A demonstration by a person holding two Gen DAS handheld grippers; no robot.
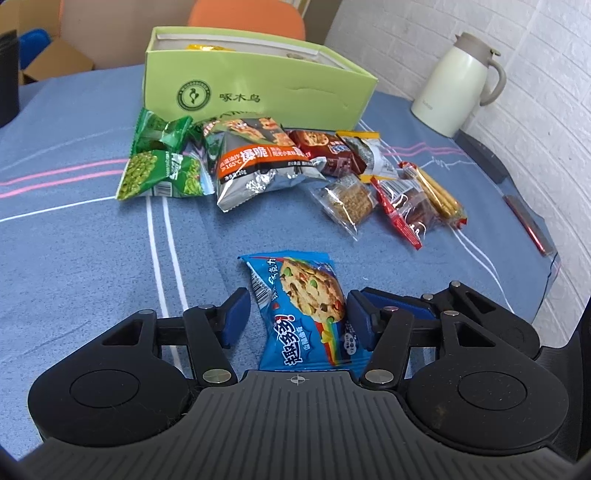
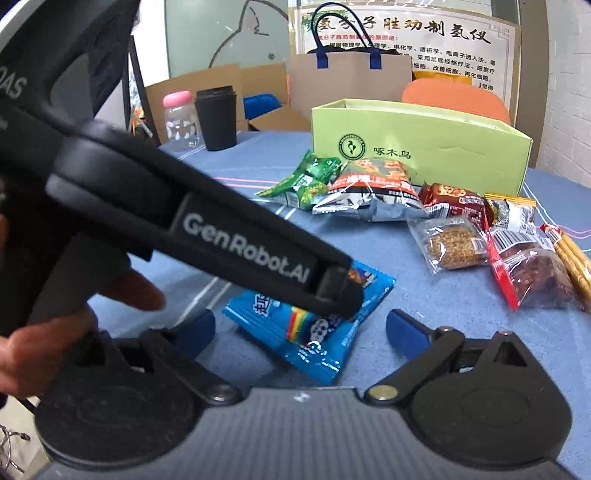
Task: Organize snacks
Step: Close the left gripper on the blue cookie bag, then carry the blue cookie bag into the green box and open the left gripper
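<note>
A blue cookie packet (image 1: 301, 312) lies on the blue tablecloth between the fingers of my left gripper (image 1: 295, 314). The jaws stand around it, with a small gap on the left and the right pad at its edge. In the right wrist view the left gripper's body crosses the frame and its tip rests on the same packet (image 2: 314, 332). My right gripper (image 2: 301, 328) is open wide, just behind the packet. A light green open box (image 1: 258, 88) stands at the back. Green pea packets (image 1: 162, 166), a silver chip bag (image 1: 255, 162) and several small snacks lie before it.
A cream thermos jug (image 1: 458, 85) stands at the back right by the white wall. A black cup (image 2: 216, 118) and a pink-capped bottle (image 2: 181, 120) stand at the table's far left. An orange chair (image 1: 247, 16) and cardboard boxes are behind the table.
</note>
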